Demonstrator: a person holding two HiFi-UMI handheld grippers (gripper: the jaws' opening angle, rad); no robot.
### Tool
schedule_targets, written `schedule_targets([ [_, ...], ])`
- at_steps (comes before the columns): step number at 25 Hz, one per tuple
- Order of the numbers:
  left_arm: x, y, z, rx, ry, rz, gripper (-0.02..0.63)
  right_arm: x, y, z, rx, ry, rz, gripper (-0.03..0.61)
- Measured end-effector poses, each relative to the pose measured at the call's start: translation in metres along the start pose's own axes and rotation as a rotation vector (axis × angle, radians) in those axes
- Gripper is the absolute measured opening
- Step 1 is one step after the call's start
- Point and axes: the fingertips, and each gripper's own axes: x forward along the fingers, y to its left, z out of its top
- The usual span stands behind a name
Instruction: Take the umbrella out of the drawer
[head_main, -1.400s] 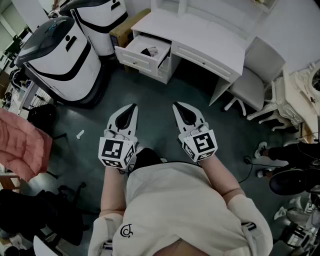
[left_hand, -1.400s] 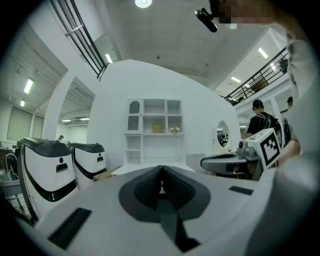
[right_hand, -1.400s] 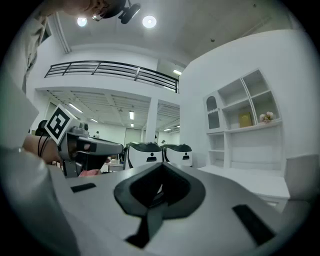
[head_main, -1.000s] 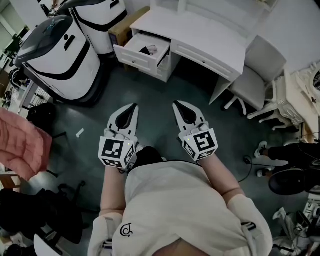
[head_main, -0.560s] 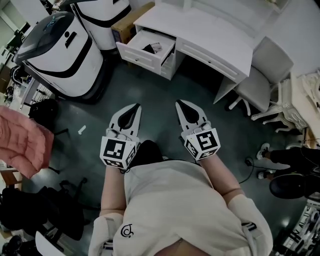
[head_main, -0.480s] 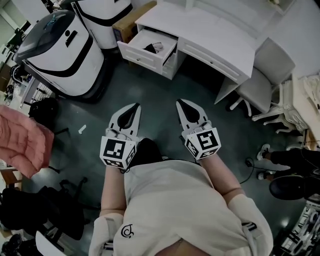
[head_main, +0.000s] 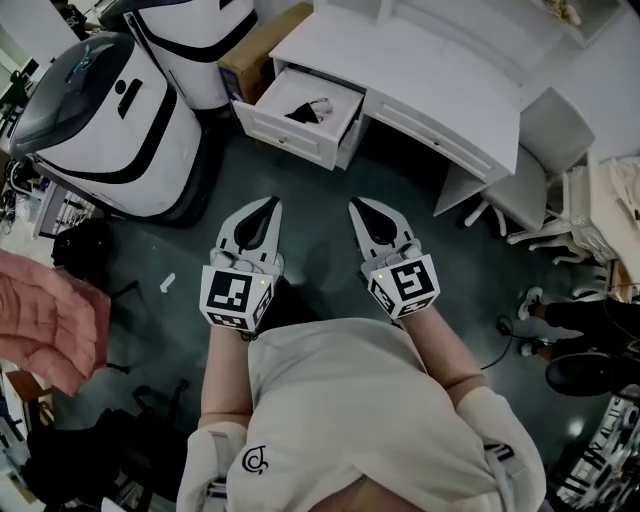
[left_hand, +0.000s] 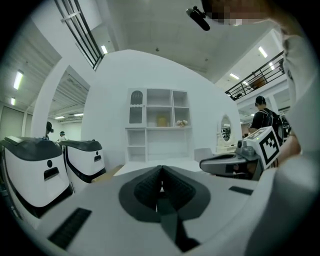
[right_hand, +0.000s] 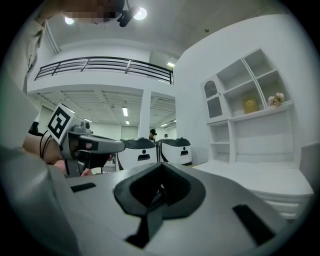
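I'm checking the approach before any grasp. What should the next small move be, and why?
Probably step closer to the open drawer. The left tool and right tool are both shut, empty and held over the floor, well short of the drawer. The dark umbrella lies exposed inside it, so neither tool could likely reach it yet.

cream short-sleeved shirt (head_main: 340, 400), small dark logo (head_main: 255, 461), white left gripper (head_main: 273, 202) and right gripper (head_main: 355, 204), checkered marker cubes (head_main: 237, 296)
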Motion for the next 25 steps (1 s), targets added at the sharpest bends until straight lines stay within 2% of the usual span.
schedule_targets([
  [6,0.063,0.096,0.005,-0.026,0.013,-0.098,0.014,0.101,-0.02,0.007,0.024,0.01,-0.114,0.006],
  [13,0.132,0.191,0.003,-0.009,0.062,-0.235,0.012,0.199,-0.05,0.013,0.08,-0.005,-0.266,0.006],
  [18,0.172,0.223,-0.008,-0.025,0.102,-0.305,0.012,0.24,-0.067,0.008,0.082,0.025,-0.332,0.006],
  [25,0.232,0.234,-0.038,-0.024,0.163,-0.36,0.014,0.27,-0.107,-0.023,0.105,0.085,-0.385,0.006],
])
